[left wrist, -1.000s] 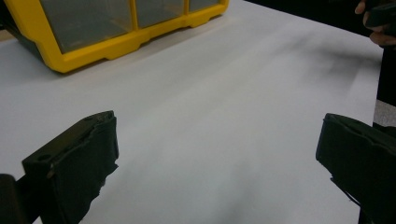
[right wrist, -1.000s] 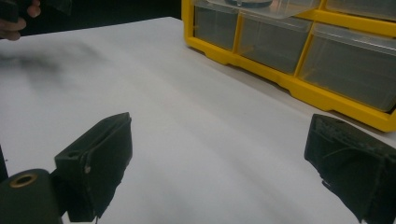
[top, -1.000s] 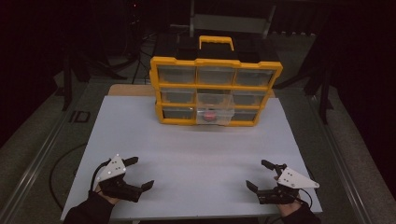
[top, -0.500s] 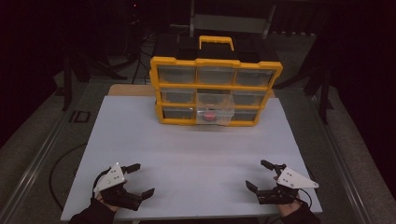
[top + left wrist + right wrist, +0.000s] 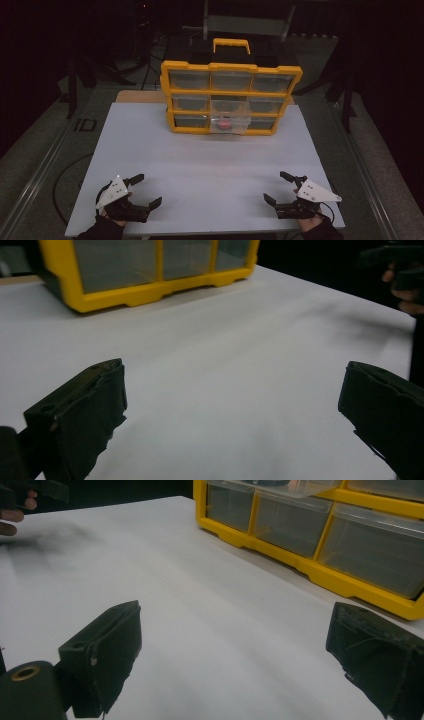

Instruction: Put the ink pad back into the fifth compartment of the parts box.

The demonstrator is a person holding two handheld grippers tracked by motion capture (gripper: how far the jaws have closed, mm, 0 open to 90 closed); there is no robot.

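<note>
A yellow drawer organizer [image 5: 231,97] with clear drawers and a top handle stands at the back of the white table [image 5: 210,160]. Its lower middle drawer [image 5: 230,114] is pulled out a little and holds a small red item [image 5: 223,122]. My left gripper [image 5: 149,189] rests near the front left corner, open with nothing between its fingers. My right gripper [image 5: 274,186] rests near the front right corner, also open with nothing in it. The left gripper view has wide-apart jaws of my left gripper [image 5: 235,405] and the organizer [image 5: 150,290] beyond. In the right gripper view, my right gripper [image 5: 235,650] points toward the organizer [image 5: 310,535].
Bare white tabletop lies between the grippers and the organizer. Dark floor, cables and stand legs surround the table. The other hand [image 5: 402,275] shows far off in the left gripper view, and likewise a hand [image 5: 15,510] in the right gripper view.
My left gripper has drawn back slightly toward the table's front edge. The right gripper has barely moved. Both stay open.
</note>
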